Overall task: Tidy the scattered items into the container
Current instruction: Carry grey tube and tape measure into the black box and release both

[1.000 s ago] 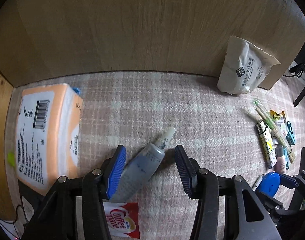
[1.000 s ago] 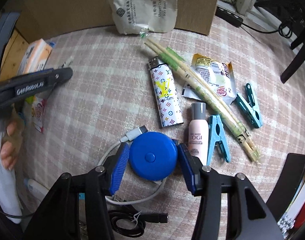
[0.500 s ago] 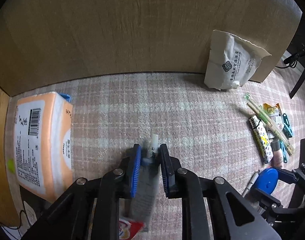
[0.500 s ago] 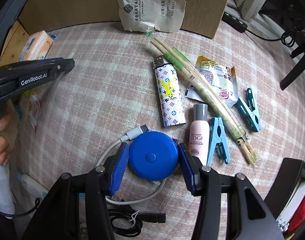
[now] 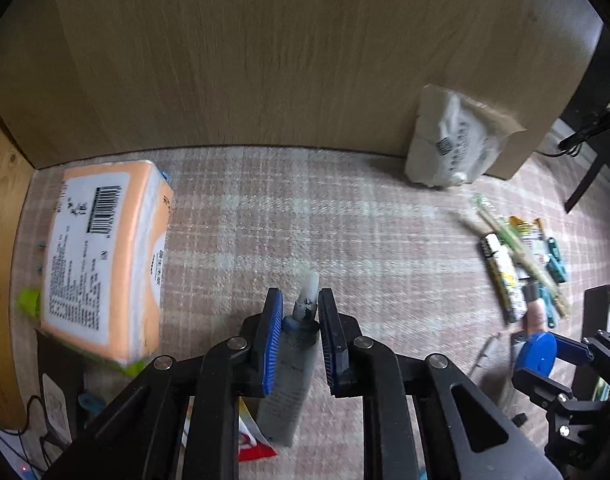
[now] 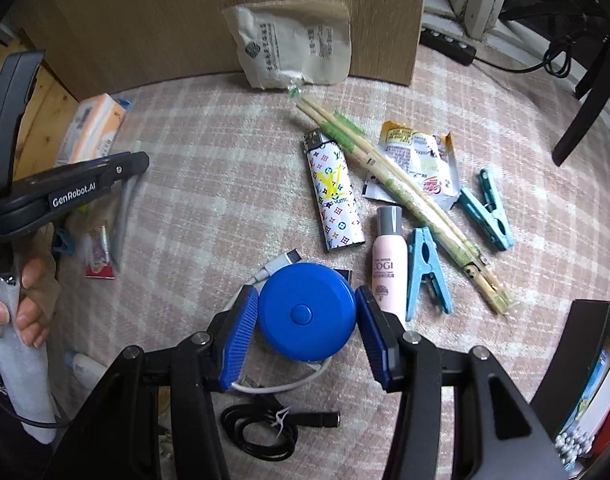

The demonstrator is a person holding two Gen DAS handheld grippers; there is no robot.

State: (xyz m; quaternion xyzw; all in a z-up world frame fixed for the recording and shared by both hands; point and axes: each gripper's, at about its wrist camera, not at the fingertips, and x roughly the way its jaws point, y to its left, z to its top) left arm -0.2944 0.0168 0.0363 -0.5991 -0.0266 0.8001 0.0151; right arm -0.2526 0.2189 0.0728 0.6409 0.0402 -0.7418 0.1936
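Observation:
My left gripper is shut on a grey tube just below its white cap, and the tube hangs along the fingers above the checked cloth. From the right wrist view the left gripper is at the left, a hand gripping its handle. My right gripper is shut on a round blue tape measure, with both pads against its rim. Scattered to the right lie a patterned lighter, wrapped chopsticks, a pink bottle and two blue clothespins.
An orange tissue pack lies at the left and a white packet leans on the wooden board. A torn sachet, a white cable, a coiled black cable and a red sachet lie around. A dark frame stands at the right.
The left jaws closed on the grey tube and lifted it off the cloth, so it now lines up with the fingers. The right gripper rose slightly, still holding the tape measure.

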